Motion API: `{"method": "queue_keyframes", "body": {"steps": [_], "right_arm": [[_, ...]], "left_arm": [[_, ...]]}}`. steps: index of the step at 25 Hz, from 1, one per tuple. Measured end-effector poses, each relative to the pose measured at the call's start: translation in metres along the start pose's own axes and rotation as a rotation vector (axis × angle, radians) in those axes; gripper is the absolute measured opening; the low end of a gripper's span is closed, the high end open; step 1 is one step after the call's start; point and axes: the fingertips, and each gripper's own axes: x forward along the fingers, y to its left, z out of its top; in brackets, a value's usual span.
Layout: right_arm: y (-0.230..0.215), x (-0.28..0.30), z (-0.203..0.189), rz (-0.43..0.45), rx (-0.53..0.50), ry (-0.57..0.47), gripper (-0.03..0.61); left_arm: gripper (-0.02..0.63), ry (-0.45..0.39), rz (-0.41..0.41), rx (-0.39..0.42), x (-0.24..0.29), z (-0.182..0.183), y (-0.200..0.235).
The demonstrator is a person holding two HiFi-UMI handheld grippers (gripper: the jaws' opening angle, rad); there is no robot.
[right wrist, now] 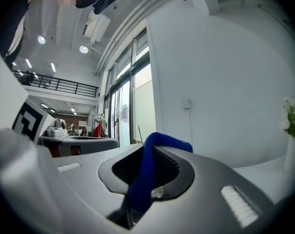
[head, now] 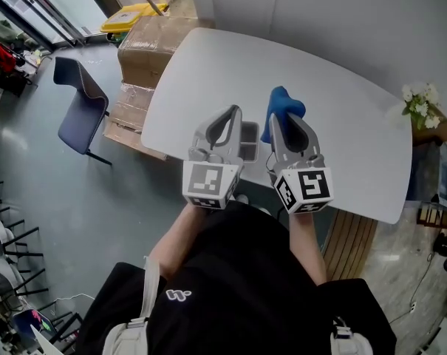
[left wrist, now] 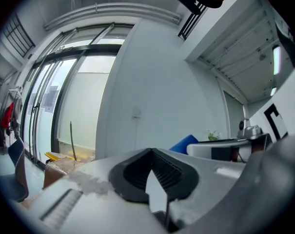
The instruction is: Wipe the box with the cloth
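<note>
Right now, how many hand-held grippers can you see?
2. The left hand-held gripper is over the white table's near side, shut with nothing between its jaws. The right hand-held gripper is beside it, shut on the blue cloth. None seems hidden.

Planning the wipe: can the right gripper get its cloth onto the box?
Probably yes: the right gripper is shut on the blue cloth, and the grey box lies just beside it on the table, nothing between.

Held level side by side, left tongs [head: 233,113] closed, right tongs [head: 284,118] pinching cloth [head: 286,103].
</note>
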Motion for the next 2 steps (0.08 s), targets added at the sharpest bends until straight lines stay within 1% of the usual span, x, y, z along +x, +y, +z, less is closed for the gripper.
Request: {"method": "queue_keyframes", "body": {"steps": [2], "right_arm": [[-0.0014,0.0012,0.0007,-0.005,0.003,-0.002,0.052]], "left_arm": [[0.002,0.01,0.001,0.017,-0.0018,-0.0014,0.0046]]}}
